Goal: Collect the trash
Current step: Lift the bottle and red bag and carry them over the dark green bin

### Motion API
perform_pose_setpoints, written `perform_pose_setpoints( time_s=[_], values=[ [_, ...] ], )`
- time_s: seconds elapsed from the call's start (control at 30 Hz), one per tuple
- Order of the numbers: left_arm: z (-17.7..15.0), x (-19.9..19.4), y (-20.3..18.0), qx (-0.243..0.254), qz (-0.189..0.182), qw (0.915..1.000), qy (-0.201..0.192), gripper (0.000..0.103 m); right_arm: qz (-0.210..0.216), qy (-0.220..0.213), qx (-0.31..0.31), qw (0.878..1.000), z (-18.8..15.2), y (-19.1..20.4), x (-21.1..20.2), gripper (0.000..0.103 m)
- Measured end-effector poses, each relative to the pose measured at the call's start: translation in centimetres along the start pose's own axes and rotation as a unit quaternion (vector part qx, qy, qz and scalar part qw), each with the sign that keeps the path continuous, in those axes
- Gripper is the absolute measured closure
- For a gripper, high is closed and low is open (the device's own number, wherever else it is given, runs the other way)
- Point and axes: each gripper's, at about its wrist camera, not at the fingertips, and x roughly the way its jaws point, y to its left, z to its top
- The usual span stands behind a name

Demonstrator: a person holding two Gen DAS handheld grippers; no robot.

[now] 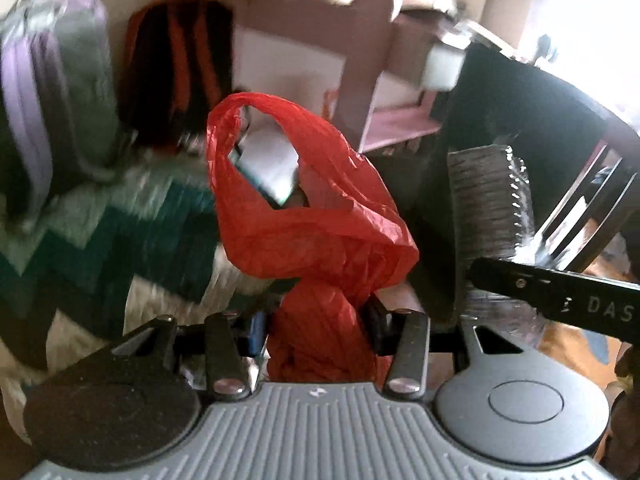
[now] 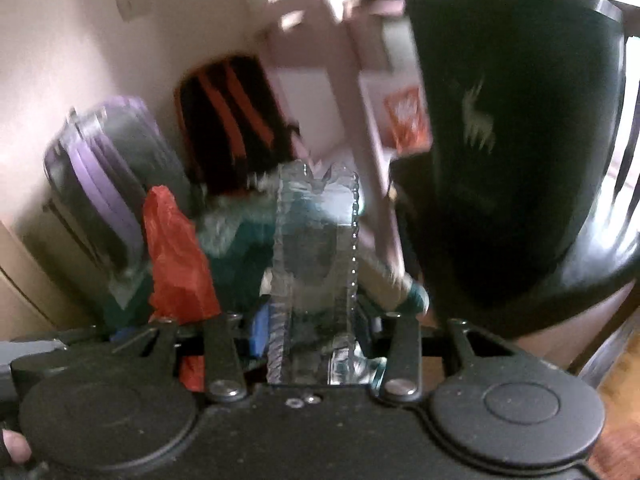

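Left claw (image 1: 320, 320) clamped red bag (image 1: 304, 200) | right claw (image 2: 316, 332) clamped clear wrapper (image 2: 316, 248), long axis upright | wrapper lay just right of bag mouth

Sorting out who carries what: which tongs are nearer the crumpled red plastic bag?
Left. The left tongs grip the crumpled red plastic bag; the right tongs, beside it, hold clear plastic packaging.

Red bag (image 1: 308, 200), teal zigzag rug (image 1: 120, 232)
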Motion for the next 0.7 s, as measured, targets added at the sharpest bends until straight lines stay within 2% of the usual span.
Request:
perform_pose_setpoints(
  time_s=[0.2, 0.43, 0.57, 0.7],
  values=[
    [5.1, -1.1, -4.4, 0.042, -0.009, 0.9981, -0.045, 0.057, -0.006, -0.072, -0.021, 0.997, 5.4, -1.9, -4.4, 0.062],
    [11.9, -2.4, -10.6, 0.072, -0.043, 0.9929, -0.085, 0.057, -0.028, -0.150, -0.019, 0.988, 12.7, -5.3, -8.7, 0.062],
    [16.1, -2.9, -14.5, 0.088, -0.066, 0.9877, -0.111, 0.057, -0.043, -0.182, -0.015, 0.982, 15.8, -7.3, -10.0, 0.062],
    [19.2, -2.3, -18.0, 0.105, -0.080, 0.9831, -0.127, 0.056, -0.060, -0.194, -0.012, 0.979, 18.3, -9.5, -10.2, 0.062]
  ],
)
